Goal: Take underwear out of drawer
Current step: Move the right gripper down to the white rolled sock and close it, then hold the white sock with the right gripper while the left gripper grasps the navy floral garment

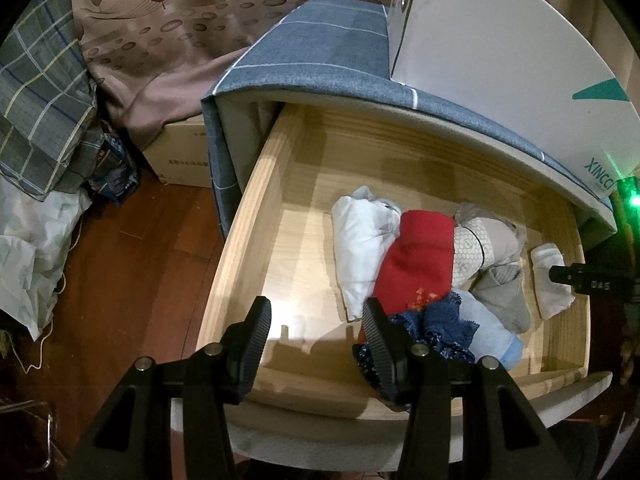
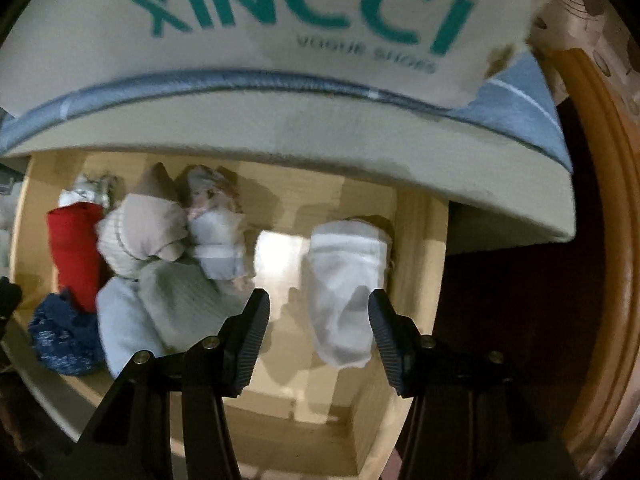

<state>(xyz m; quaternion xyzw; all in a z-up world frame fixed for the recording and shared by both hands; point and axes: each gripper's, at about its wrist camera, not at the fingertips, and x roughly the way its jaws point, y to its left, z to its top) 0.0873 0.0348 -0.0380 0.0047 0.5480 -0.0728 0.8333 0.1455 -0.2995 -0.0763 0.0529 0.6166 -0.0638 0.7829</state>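
I'm reading "XINCCI" in teal — "VOGUE SHOES" beneath it — on the white shoe box [image 2: 280, 40] above the drawer.

We see dark wood floor [image 1: 132, 248] left of the blue-draped cabinet [image 1: 320, 52]; a cardboard box [image 1: 180, 152] beside it.

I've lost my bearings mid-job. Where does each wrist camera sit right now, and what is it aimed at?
Left wrist: on the left gripper, jaws open, looking steeply down into the open drawer; the right gripper's tip shows at the right edge.
Right wrist: on the right gripper, jaws open astride a white folded piece without pressing it, under a shoe box.
Shared: the drawer, red garment, dark blue lace piece.
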